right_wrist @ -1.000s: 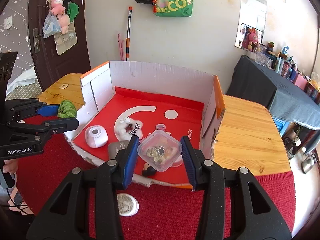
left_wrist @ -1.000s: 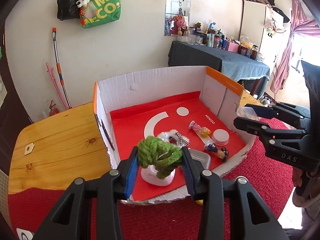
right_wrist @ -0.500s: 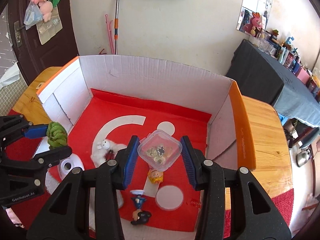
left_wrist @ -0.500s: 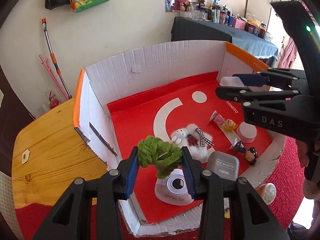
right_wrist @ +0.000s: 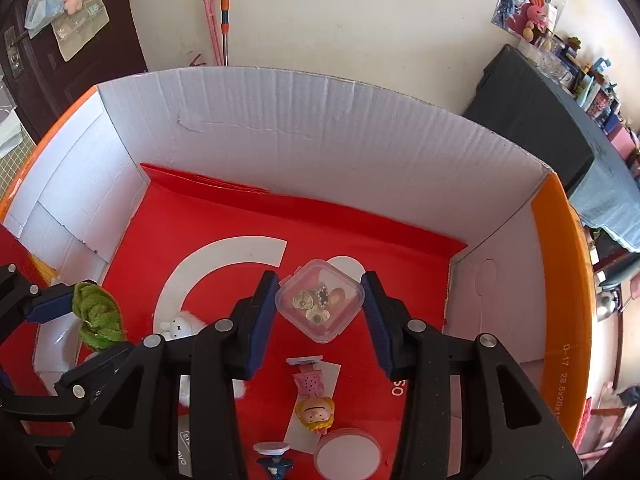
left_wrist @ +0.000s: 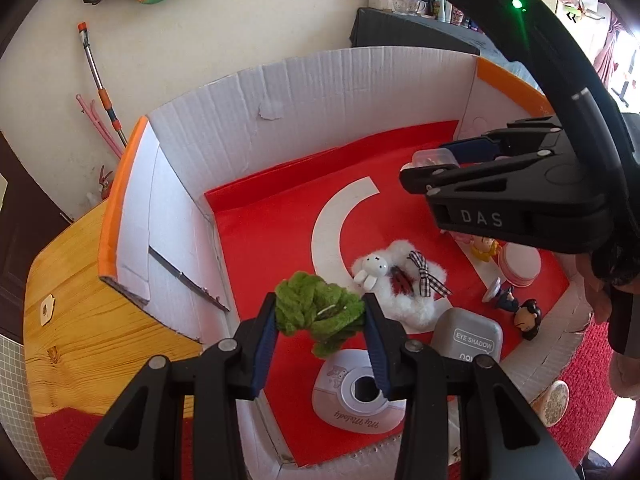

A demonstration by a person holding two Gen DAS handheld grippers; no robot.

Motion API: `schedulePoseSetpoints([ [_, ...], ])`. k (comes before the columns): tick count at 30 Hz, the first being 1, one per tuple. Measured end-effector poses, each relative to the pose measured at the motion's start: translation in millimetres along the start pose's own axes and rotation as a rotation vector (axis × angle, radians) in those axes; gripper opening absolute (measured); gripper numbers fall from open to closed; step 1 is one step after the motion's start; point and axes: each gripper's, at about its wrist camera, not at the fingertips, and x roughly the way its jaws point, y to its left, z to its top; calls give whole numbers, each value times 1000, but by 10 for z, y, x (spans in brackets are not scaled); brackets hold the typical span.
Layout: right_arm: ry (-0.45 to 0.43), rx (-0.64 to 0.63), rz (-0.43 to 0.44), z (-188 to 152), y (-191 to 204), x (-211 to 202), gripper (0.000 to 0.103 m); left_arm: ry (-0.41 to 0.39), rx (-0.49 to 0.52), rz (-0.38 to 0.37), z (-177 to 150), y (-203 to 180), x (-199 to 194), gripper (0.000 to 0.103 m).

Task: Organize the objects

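"das" is printed in pale letters on the black right gripper point(left_wrist: 430, 166). "eye shadow" is read on the grey case point(left_wrist: 468, 338); "my melody" on the white round device point(left_wrist: 356, 396).

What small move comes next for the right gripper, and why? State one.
Probably lower the right gripper toward the bare red floor near the box's back wall, then release. Its jaws clamp the clear container in the air over the cardboard box, and that patch holds nothing.

Plush rabbit point(left_wrist: 394, 280) lies in the box point(left_wrist: 320, 92); eye-shadow case point(left_wrist: 468, 334) beside it.
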Motion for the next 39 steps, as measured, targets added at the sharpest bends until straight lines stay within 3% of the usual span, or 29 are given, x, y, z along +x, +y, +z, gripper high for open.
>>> schedulePoseSetpoints([
  [16, 105, 28, 24, -3, -113, 216, 41, 84, -36, -4, 22, 30, 144, 43],
  [39, 97, 22, 21, -131, -215, 117, 45, 104, -30, -2, 49, 21, 125, 46],
])
